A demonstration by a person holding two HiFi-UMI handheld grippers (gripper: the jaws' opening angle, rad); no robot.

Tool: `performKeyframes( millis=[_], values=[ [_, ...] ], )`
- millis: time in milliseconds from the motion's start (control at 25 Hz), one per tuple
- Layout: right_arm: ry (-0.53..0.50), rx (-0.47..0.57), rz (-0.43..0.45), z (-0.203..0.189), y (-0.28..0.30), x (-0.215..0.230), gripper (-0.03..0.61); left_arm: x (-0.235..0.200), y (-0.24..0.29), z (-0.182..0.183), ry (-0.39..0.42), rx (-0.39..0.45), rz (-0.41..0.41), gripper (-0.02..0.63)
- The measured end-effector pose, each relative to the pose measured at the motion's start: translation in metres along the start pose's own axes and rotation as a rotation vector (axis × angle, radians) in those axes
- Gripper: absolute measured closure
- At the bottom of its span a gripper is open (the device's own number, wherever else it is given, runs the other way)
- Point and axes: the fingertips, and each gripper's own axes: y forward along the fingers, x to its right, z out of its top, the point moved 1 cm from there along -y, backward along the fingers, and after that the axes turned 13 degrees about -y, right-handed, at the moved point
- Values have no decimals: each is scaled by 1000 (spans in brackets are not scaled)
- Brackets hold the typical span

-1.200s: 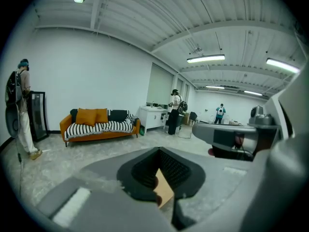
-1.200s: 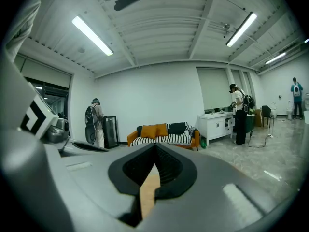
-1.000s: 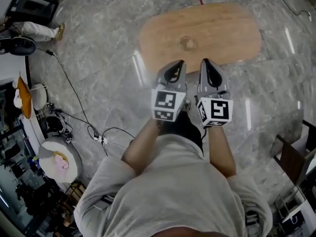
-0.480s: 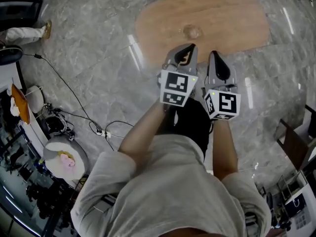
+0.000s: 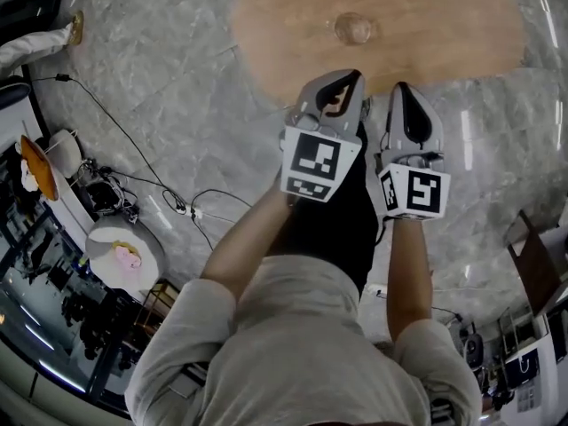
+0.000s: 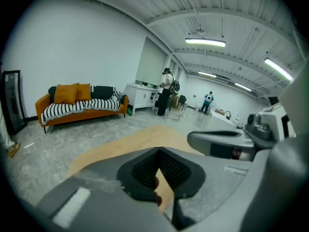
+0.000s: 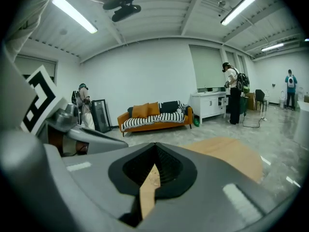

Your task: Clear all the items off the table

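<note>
An oval wooden table (image 5: 426,16) stands on the marble floor ahead of me. A small clear glass item (image 5: 355,29) rests near its middle, and I see nothing else on it. My left gripper (image 5: 344,78) is raised over the table's near edge, short of the glass, its jaws shut with nothing between them. Just to its right, my right gripper (image 5: 405,91) is also shut and empty. The left gripper view shows the left gripper (image 6: 159,175) above the tabletop (image 6: 120,146). In the right gripper view the right gripper (image 7: 153,170) has the table (image 7: 227,151) beyond it. Neither gripper view shows the glass.
Cables and a power strip (image 5: 182,207) trail over the floor at the left, near a round white stool (image 5: 124,256). A dark chair (image 5: 532,264) stands at the right. Far off are an orange sofa (image 6: 82,103), a white cabinet (image 7: 210,103) and standing people (image 6: 166,91).
The table has come closer and now fills the upper part of the head view. Both grippers have moved forward to its near edge. Both stayed shut.
</note>
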Motion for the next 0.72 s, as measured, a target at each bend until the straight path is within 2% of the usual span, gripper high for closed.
performKeyframes(
  millis=[160, 400, 520, 600, 720],
  values=[
    [11, -15, 32, -37, 14, 8, 572, -6, 22, -37, 52, -82, 2, 594],
    [37, -48, 73, -89, 42, 23, 572, -25, 63, -72, 77, -147, 35, 593],
    [57, -67, 74, -108, 47, 26, 572, -29, 74, -86, 110, -183, 25, 594],
    [65, -75, 77, -116, 49, 28, 572, -31, 78, -94, 169, -230, 10, 594],
    [73, -86, 79, -127, 52, 33, 572, -44, 87, -108, 328, -347, 41, 594]
  ],
)
